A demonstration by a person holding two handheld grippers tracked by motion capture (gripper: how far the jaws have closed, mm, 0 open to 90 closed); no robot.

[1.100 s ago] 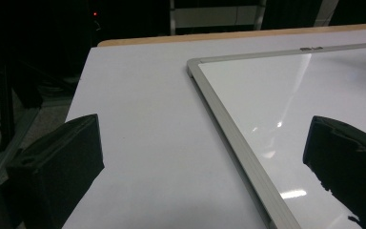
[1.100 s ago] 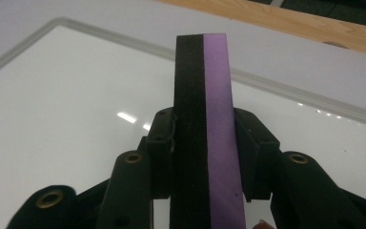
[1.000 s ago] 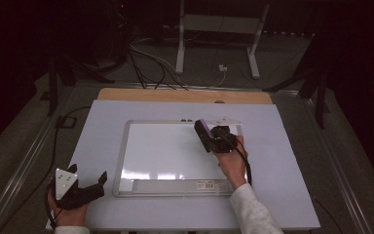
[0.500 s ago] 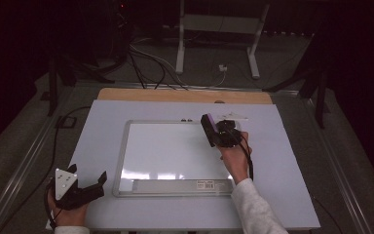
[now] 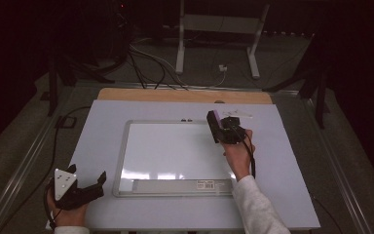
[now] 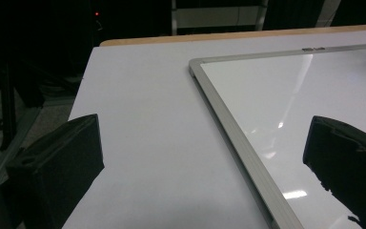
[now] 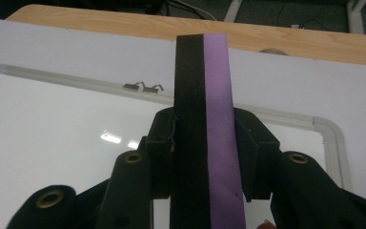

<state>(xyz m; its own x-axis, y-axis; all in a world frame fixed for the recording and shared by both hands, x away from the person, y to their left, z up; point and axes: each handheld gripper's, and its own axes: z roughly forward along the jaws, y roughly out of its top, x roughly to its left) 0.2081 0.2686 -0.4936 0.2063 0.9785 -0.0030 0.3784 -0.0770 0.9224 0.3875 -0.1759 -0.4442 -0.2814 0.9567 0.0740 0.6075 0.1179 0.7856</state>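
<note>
Eraser (image 7: 205, 133), one block, black on one half and purple on the other, sits clamped in your right gripper (image 5: 219, 127) over the far right corner of the single whiteboard (image 5: 175, 151); its base is hidden between the jaws. Your left gripper (image 6: 205, 157) gapes empty

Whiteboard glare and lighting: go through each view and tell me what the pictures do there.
High view: room dark, the whiteboard bright with glare patches along its lower edge. Left gripper view: a light streak and spots reflect on the board, and the near left gripper jaws are dark and soft. Right gripper view: small highlights on the board; the eraser in the right gripper looks sharp.
</note>
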